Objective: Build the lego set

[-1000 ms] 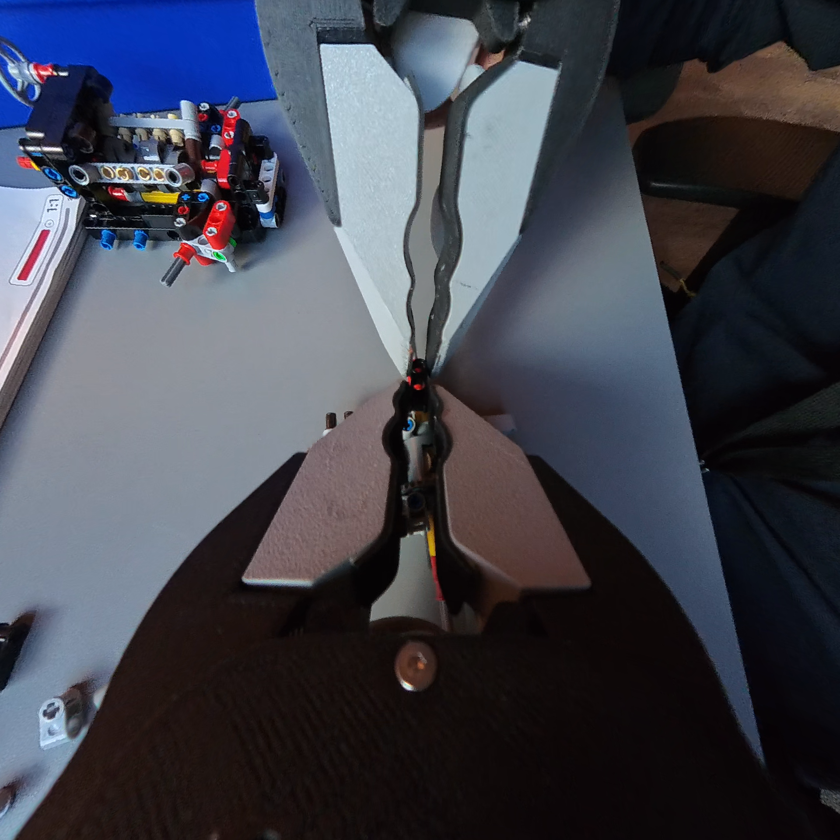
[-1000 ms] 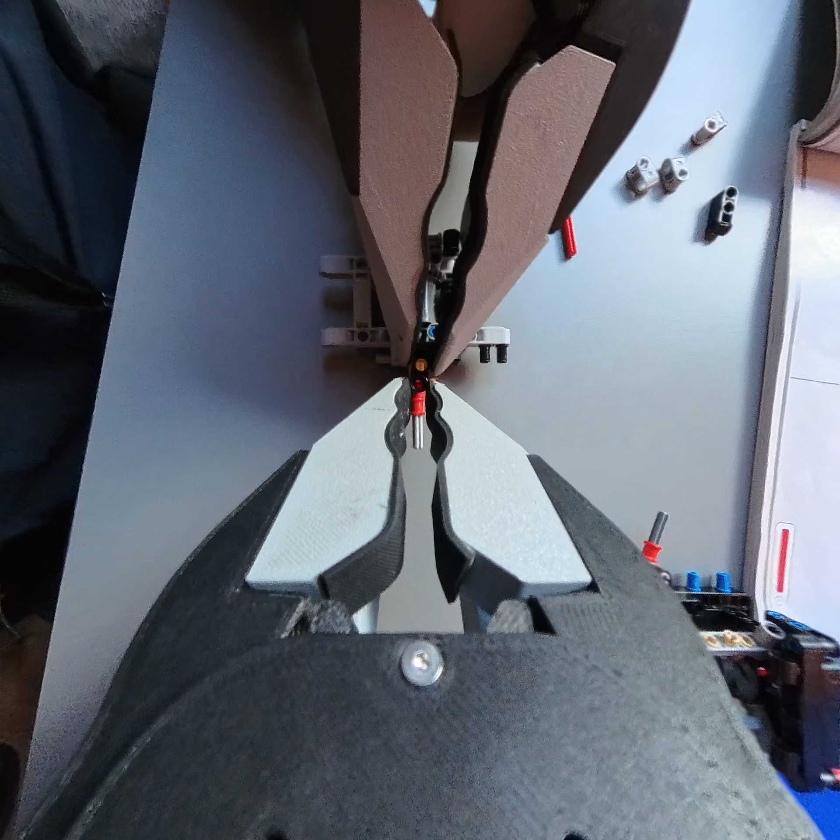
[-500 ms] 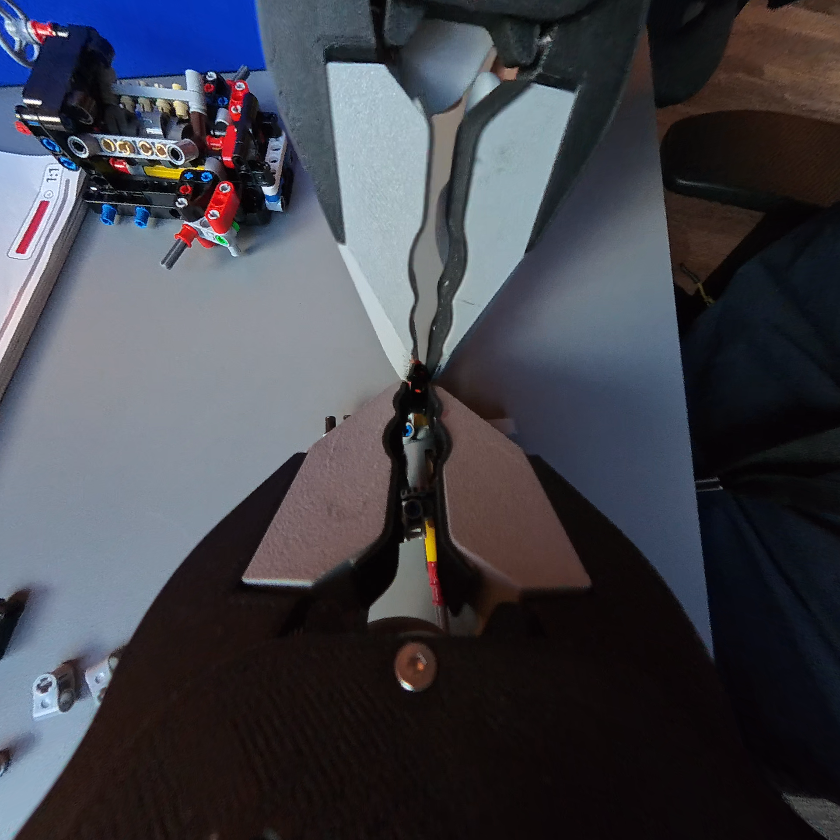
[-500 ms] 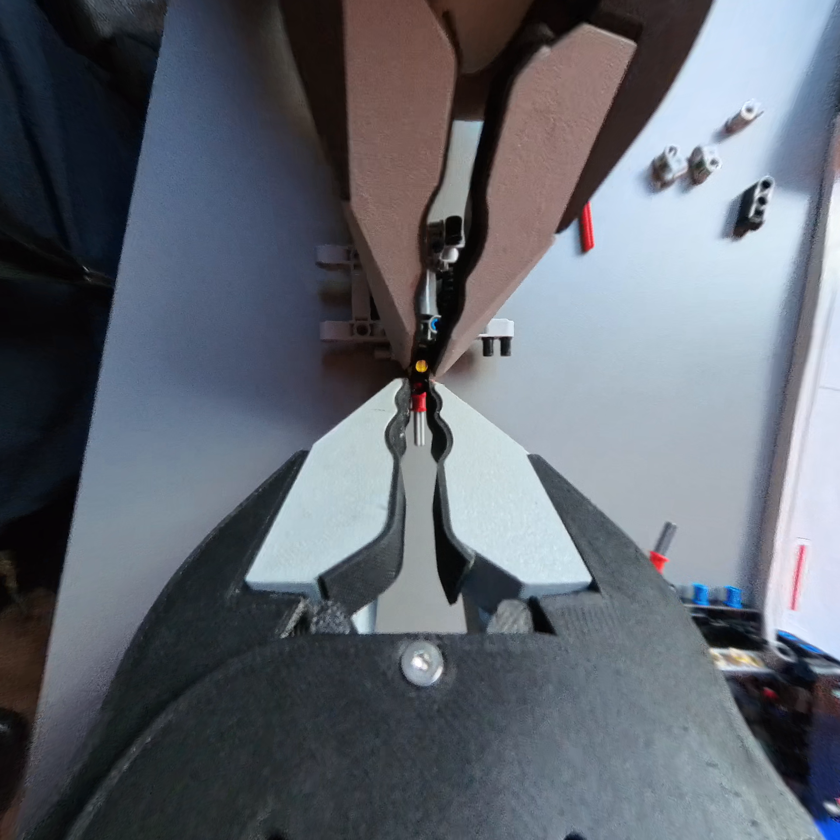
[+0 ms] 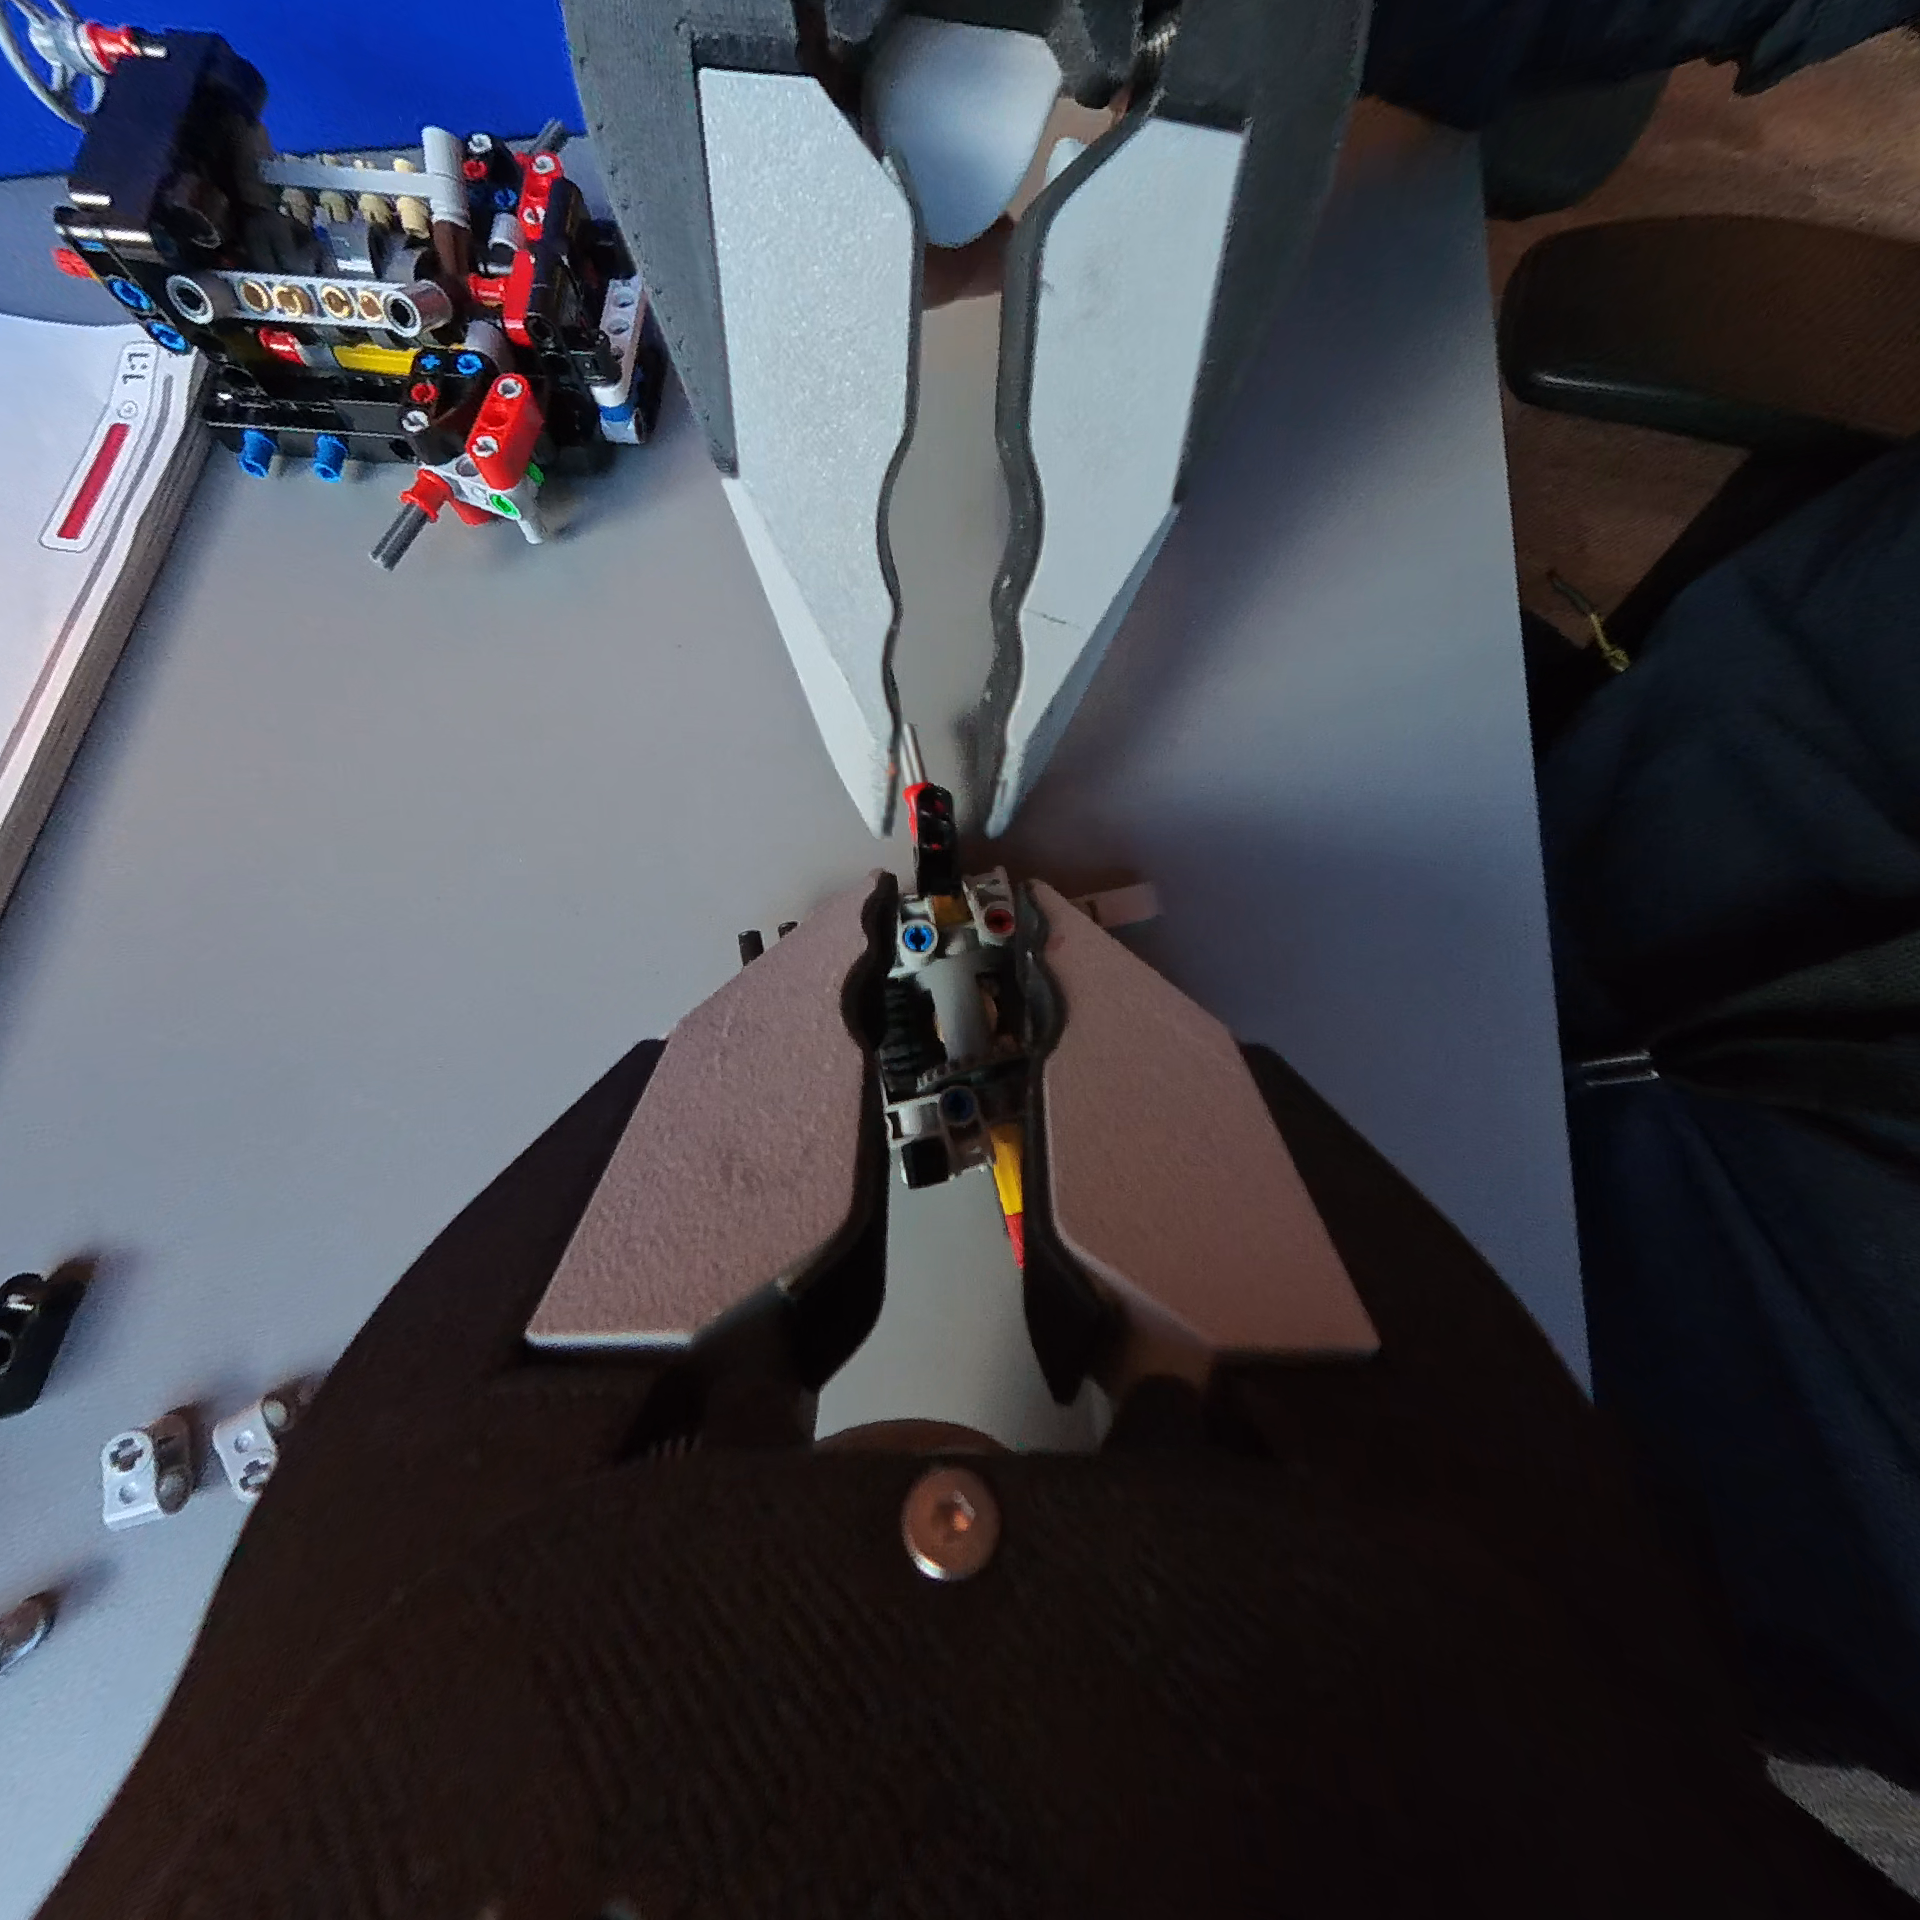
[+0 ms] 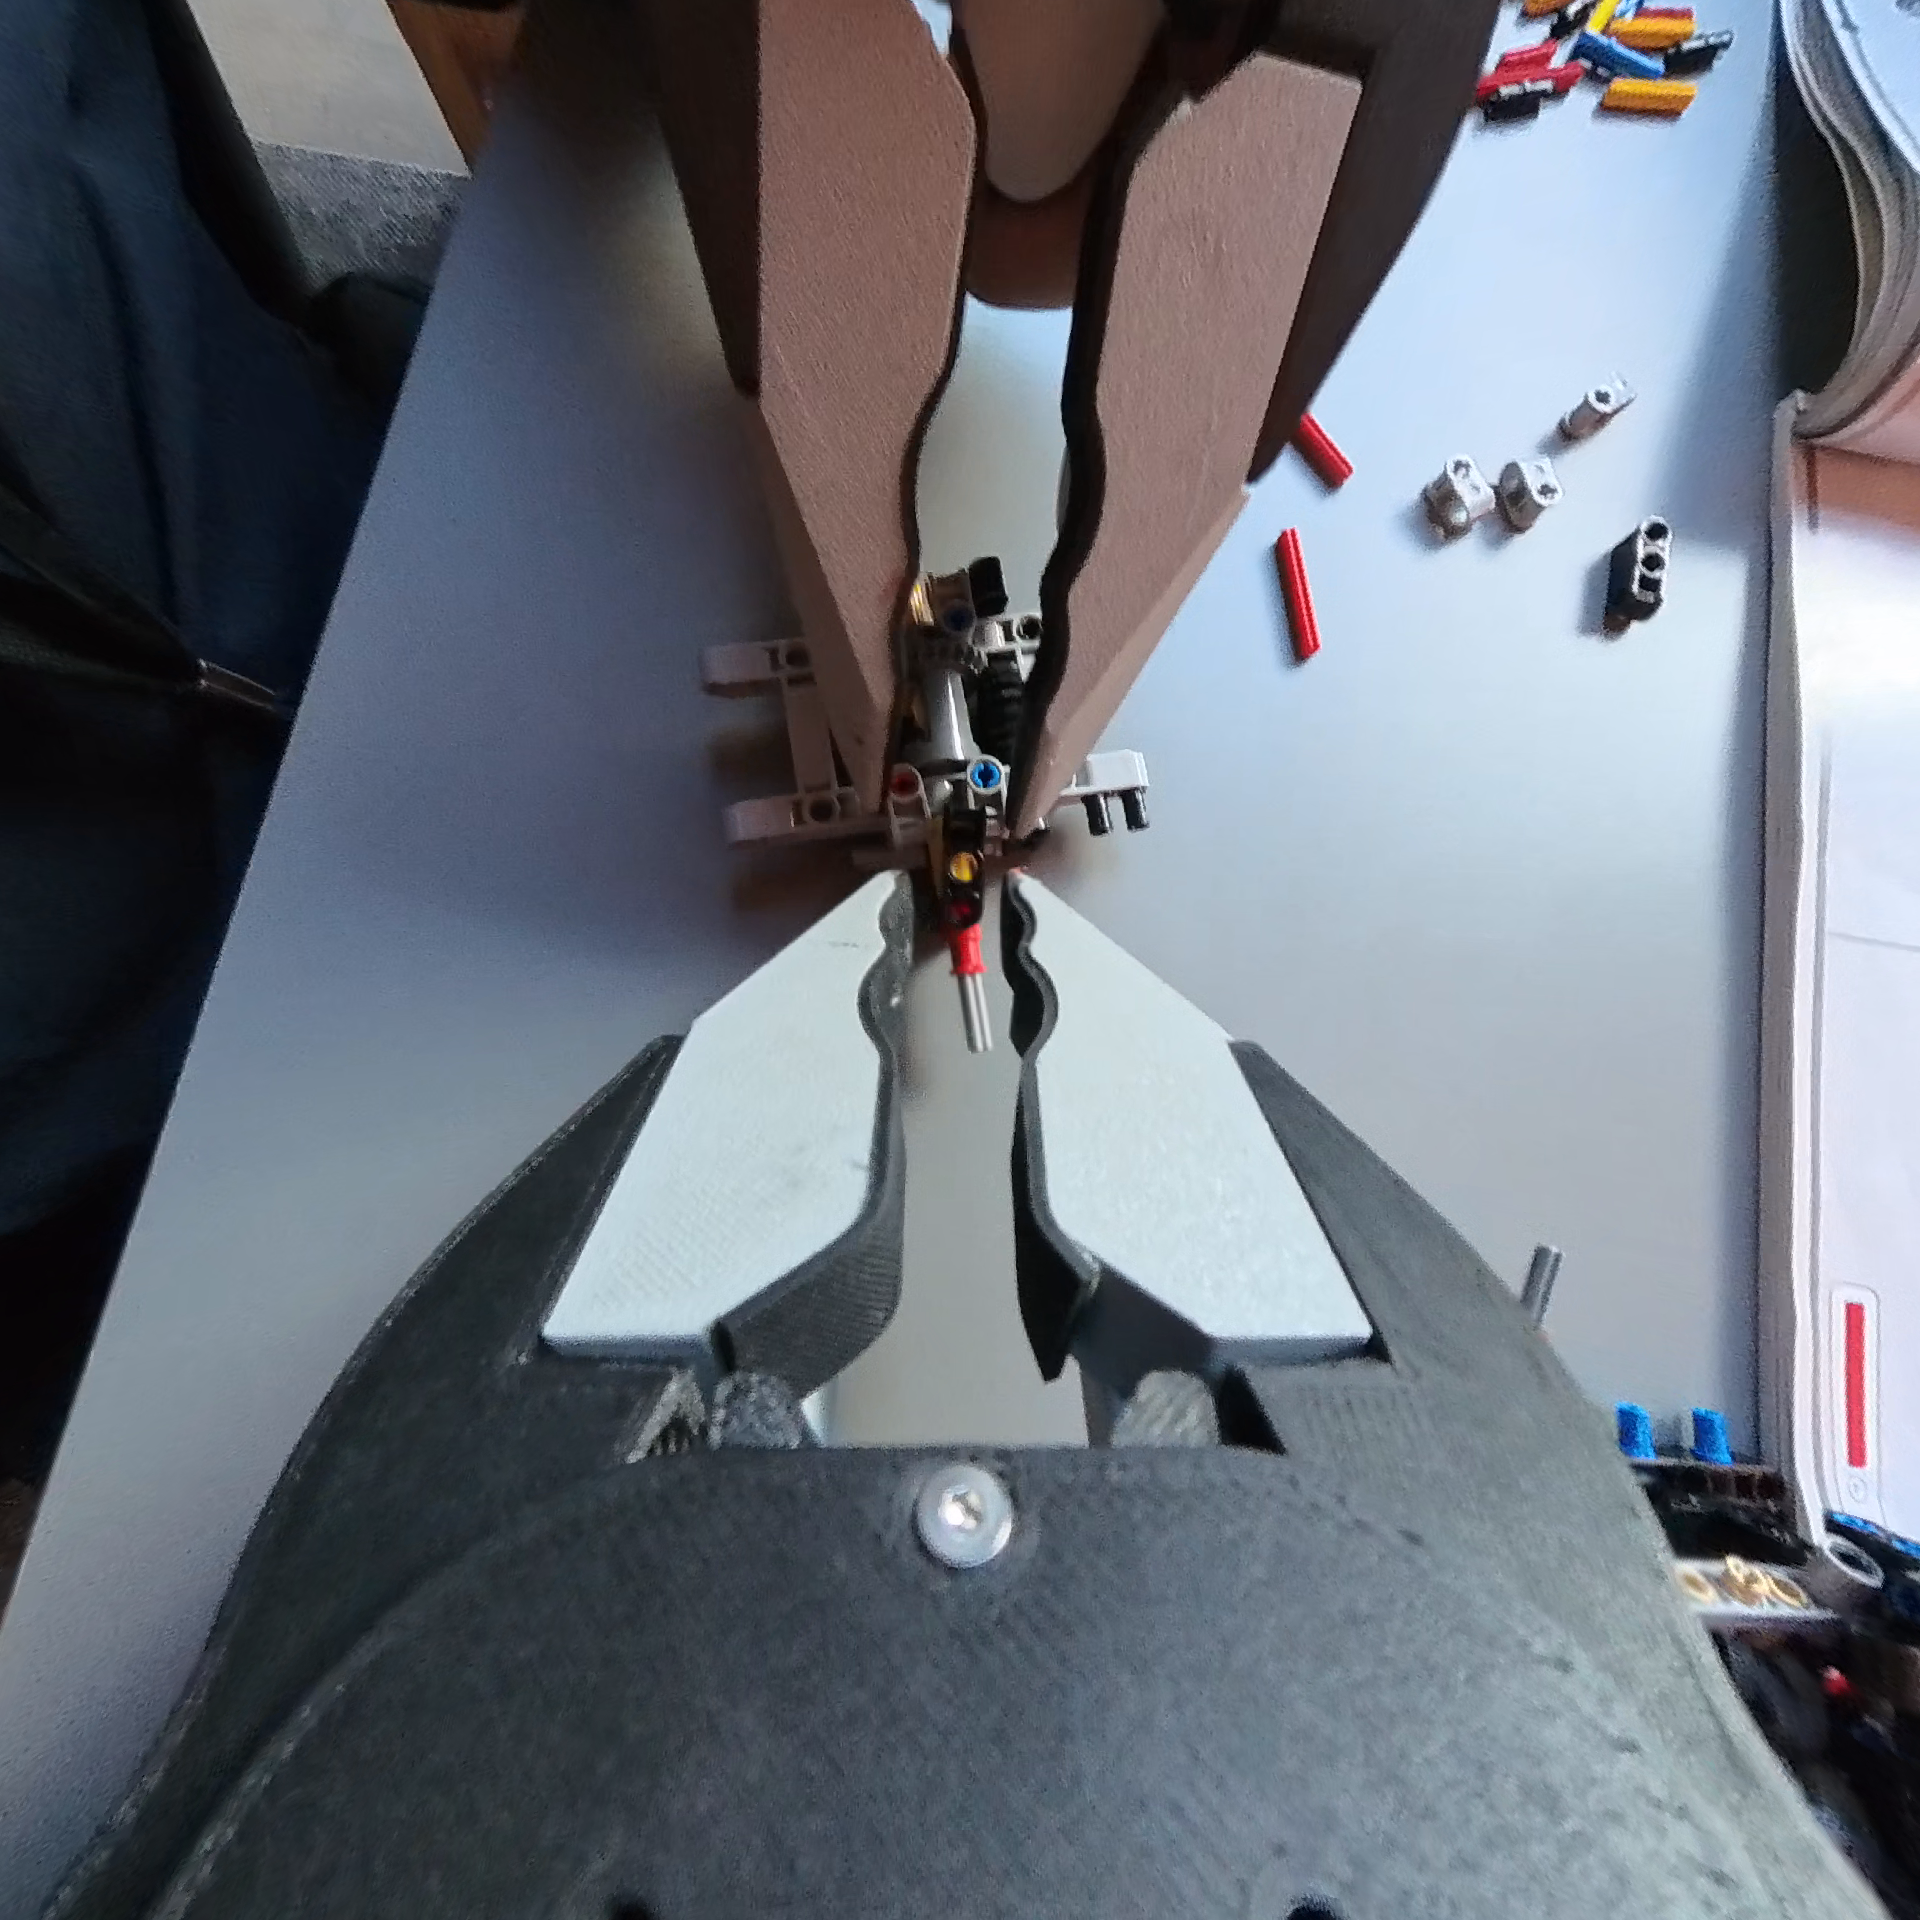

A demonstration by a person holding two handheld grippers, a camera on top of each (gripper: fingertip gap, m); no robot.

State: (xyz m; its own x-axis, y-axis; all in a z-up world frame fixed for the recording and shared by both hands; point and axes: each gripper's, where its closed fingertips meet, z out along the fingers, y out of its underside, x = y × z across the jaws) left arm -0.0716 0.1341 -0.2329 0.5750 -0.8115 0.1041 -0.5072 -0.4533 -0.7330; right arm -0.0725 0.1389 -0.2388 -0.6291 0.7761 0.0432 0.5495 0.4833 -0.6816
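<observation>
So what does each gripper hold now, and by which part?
Right gripper: nothing; its pads stand clear of the grey axle. Left gripper flanks the small assembly's middle; pressing cannot be told.

Colours noted on the grey desk (image 5: pixel 436 831)
We log a black link (image 5: pixel 932 847) with red pin; brown-faced left claw (image 5: pixel 951 904), pale grey-faced right claw (image 6: pixel 956 904).
</observation>
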